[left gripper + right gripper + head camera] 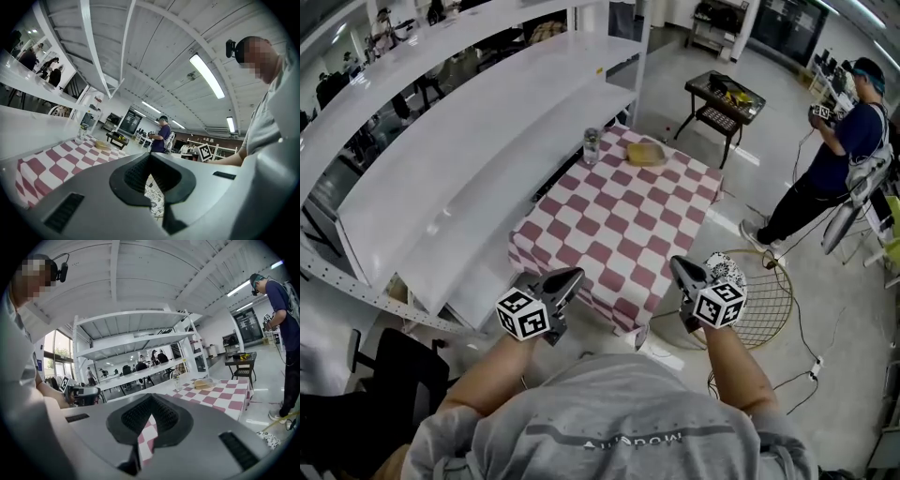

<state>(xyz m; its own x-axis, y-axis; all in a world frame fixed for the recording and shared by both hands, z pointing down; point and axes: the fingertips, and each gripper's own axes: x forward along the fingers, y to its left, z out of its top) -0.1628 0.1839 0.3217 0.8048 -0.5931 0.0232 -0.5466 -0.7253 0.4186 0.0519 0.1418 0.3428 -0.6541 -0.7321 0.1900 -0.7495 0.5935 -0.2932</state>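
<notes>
**Both grippers closed and empty at the near end of the checked table**

The left gripper [572, 275] and right gripper [675, 262] hang over the near end of the table [619, 225], each with its jaws pressed tip to tip on nothing. A glass jar [591, 146] and a flat tan pad [646, 152] sit near each other at the far end, well apart from both tools. This reads as a stand-off before contact. Reaching either item would call for leaning in and parting the jaws. White shelving [469, 122] flanks the red-and-white cloth on the left. A second person [848, 141] stands beyond a small black table [724, 98].
</notes>
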